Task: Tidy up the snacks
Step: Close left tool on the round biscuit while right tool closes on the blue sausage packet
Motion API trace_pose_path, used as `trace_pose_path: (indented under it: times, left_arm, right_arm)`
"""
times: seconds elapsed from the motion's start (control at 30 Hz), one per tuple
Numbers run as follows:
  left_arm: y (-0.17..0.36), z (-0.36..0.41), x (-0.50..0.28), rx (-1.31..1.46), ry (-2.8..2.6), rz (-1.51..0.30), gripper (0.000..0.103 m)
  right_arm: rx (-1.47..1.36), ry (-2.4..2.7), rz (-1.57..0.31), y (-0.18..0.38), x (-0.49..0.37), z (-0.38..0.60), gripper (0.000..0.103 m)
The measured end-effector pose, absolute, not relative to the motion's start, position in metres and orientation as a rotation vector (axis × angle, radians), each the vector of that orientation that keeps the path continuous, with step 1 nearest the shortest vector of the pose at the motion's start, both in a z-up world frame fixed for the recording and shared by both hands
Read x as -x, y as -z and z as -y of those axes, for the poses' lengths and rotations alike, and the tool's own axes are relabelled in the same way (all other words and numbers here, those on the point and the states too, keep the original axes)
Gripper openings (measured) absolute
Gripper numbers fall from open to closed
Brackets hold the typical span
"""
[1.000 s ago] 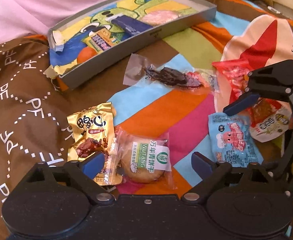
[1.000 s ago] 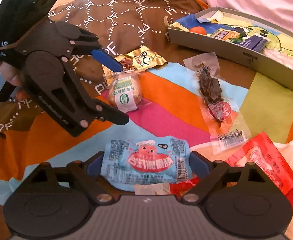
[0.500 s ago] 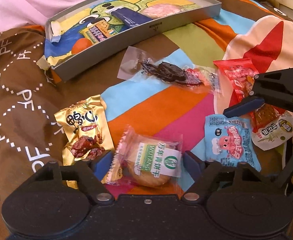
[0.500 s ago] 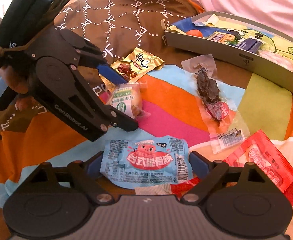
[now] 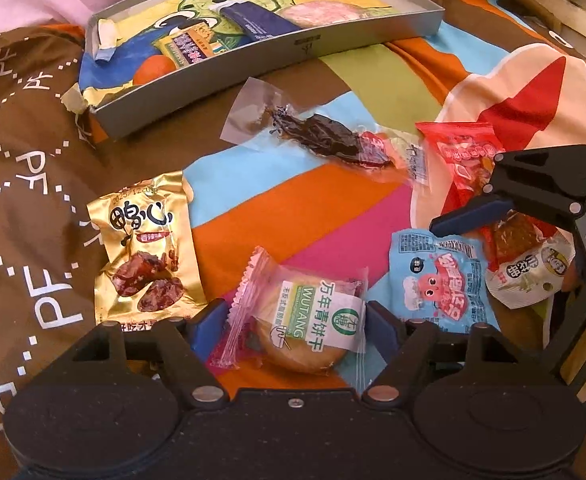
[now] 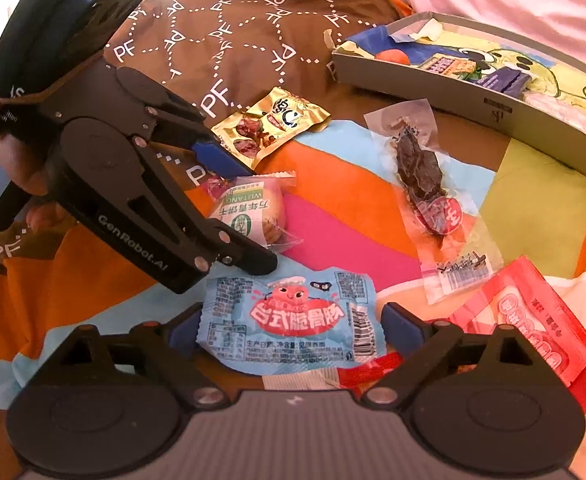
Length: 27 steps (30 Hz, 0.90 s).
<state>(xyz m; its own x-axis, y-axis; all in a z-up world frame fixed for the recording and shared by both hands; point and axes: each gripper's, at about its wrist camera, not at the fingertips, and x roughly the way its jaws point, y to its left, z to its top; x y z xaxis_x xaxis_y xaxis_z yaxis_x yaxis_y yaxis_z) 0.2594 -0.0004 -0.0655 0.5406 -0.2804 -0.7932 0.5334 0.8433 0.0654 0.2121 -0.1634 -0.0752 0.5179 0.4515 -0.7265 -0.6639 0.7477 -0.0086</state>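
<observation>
Snack packets lie on a colourful patchwork cloth. My left gripper (image 5: 297,320) is open and low, its fingers on either side of a round cookie packet with a green label (image 5: 313,320); the right wrist view shows that gripper (image 6: 245,216) straddling the packet. My right gripper (image 6: 291,324) is open around a light blue packet with a red cartoon (image 6: 293,320), also seen as the blue packet (image 5: 445,284). A shallow grey box (image 5: 253,60) at the back holds several snacks.
Loose on the cloth are a gold packet (image 5: 145,248), a clear packet of dark dried meat (image 5: 325,140), a red packet (image 5: 469,152) and a white-and-red packet (image 5: 529,268). A brown patterned blanket (image 5: 21,160) covers the left. Pink fabric lies behind the box.
My left gripper came forward and down over the cookie packet, its fingers narrowing a little around it. The right gripper stayed almost still over the blue packet.
</observation>
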Motion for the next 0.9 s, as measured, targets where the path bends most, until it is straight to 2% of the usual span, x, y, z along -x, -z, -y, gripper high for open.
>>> trace_pose_path:
  times: [0.07, 0.33, 0.5, 0.67, 0.83, 0.9]
  left_arm:
    - [0.065, -0.001, -0.258, -0.309, 0.491, -0.876, 0.073]
    - [0.062, -0.004, -0.252, -0.245, 0.46, -0.902, 0.064]
    - [0.059, -0.011, -0.242, -0.169, 0.434, -0.926, 0.061]
    - [0.057, -0.009, -0.236, -0.135, 0.402, -0.921, 0.061]
    - [0.057, -0.003, -0.246, -0.08, 0.382, -0.936, 0.073]
    - [0.058, 0.003, -0.25, -0.085, 0.373, -0.938, 0.074]
  right_arm:
    - [0.297, -0.685, -0.779, 0.075, -0.212, 0.164, 0.092]
    - [0.311, -0.679, -0.796, 0.073, -0.21, 0.161, 0.091]
    - [0.325, -0.674, -0.809, 0.072, -0.205, 0.16, 0.091]
    - [0.339, -0.658, -0.816, 0.068, -0.196, 0.159, 0.091]
    - [0.348, -0.643, -0.802, 0.067, -0.185, 0.16, 0.091]
    - [0.346, -0.642, -0.796, 0.068, -0.184, 0.16, 0.091]
